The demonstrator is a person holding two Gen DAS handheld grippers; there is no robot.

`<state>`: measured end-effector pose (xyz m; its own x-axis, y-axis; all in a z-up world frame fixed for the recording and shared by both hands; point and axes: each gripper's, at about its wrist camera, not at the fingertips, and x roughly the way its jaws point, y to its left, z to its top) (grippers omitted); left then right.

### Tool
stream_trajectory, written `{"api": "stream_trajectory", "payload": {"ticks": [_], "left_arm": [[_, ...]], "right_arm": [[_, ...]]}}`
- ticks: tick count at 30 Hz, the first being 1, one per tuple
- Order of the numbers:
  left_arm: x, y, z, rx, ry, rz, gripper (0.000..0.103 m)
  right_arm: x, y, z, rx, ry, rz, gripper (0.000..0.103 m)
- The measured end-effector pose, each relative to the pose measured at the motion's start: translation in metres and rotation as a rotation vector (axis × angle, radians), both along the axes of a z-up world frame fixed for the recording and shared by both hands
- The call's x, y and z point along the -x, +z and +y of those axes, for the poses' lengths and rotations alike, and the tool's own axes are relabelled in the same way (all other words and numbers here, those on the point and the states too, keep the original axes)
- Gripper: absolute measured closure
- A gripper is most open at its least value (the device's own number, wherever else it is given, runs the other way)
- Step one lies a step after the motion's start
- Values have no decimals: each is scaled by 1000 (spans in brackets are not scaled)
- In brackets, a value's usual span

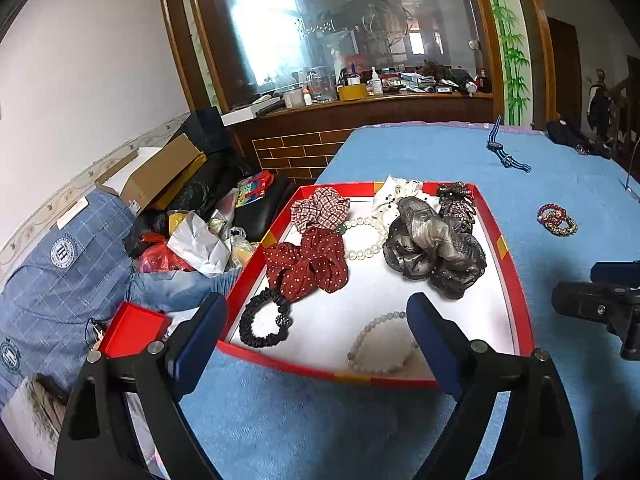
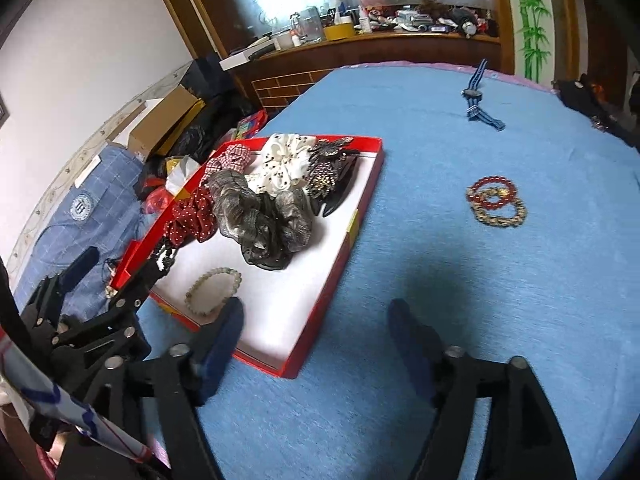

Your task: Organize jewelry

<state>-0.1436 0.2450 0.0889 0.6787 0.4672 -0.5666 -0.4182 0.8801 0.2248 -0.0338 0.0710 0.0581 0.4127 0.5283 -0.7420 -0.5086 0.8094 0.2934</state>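
Observation:
A red tray with a white floor lies on the blue cloth and holds scrunchies, a black hair tie and pale bead bracelets. It also shows in the right wrist view. My left gripper is open and empty over the tray's near edge. My right gripper is open and empty above the bare cloth right of the tray. A red and a gold bead bracelet lie together on the cloth further right, also in the left wrist view. A striped watch lies far back.
The blue cloth covers the table. Left of the table are a blue checked bag, cardboard boxes and loose clutter. A wooden counter with bottles stands behind.

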Motion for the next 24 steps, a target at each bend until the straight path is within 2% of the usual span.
{"api": "stream_trajectory", "payload": {"ticks": [6, 13, 18, 24], "left_arm": [[10, -4, -3, -4, 31, 2, 8], [28, -12, 3, 26, 87, 32, 7], [59, -3, 4, -22, 175, -22, 4], [95, 10, -6, -11, 155, -84, 4]], "right_arm": [[14, 6, -3, 52, -20, -57, 10], [33, 5, 1, 117, -20, -104, 9], [56, 12, -5, 130, -57, -184, 9], [100, 27, -21, 103, -116, -306, 7]]}}
